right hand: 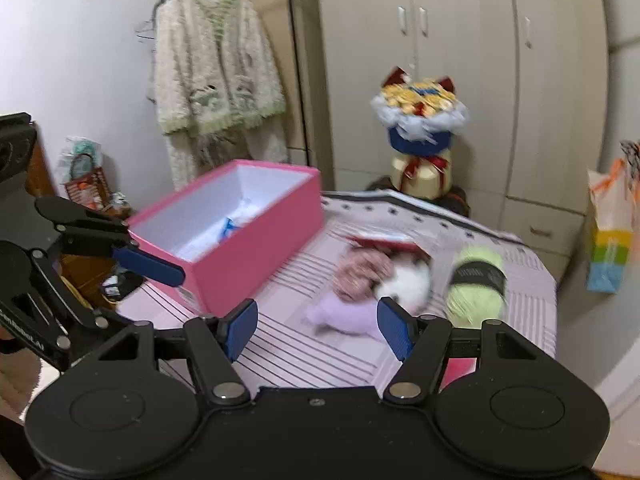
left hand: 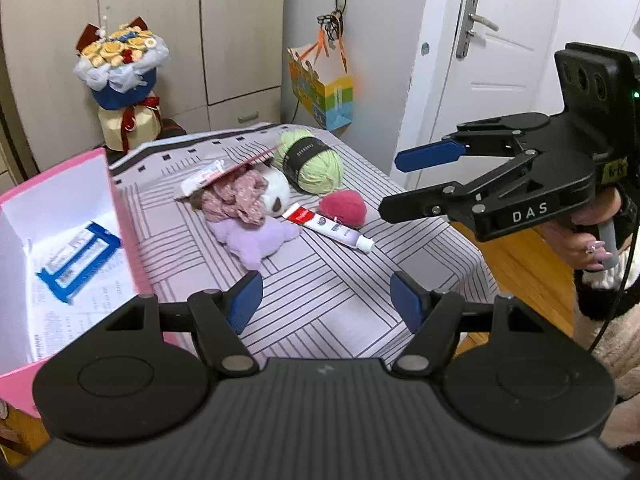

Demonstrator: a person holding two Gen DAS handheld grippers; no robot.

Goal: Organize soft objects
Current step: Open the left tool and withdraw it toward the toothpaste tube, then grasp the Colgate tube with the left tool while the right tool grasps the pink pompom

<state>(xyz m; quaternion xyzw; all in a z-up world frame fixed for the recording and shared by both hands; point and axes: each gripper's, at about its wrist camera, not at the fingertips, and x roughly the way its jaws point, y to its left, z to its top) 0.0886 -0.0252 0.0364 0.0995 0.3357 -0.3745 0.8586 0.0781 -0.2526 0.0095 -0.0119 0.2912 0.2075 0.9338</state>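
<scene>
left wrist view: left gripper [left hand: 326, 298] hangs spread and empty over the striped cloth [left hand: 320, 300]; right gripper [left hand: 400, 184], marked "das", is likewise spread, nothing pinched; purple plush [left hand: 256, 240], panda plush [left hand: 274, 192], green yarn [left hand: 310, 162] and pink ball [left hand: 345, 209] lie clustered beside the open pink box [left hand: 120, 216], probably their destination; toothpaste tube [left hand: 330, 228] print unreadable.

Upper left of the left wrist view: bouquet [left hand: 120, 64] in a blue wrap, set before pale wardrobe doors [left hand: 224, 32]. Upper centre: colourful paper gift bag [left hand: 326, 96] hanging on the wall, keys [left hand: 334, 20] above it. Right: white door [left hand: 500, 60] with metal handle [left hand: 478, 20]; wooden floor [left hand: 524, 264] below. Upper left of the right wrist view: fluffy cardigan [right hand: 212, 72] on a hanger.
</scene>
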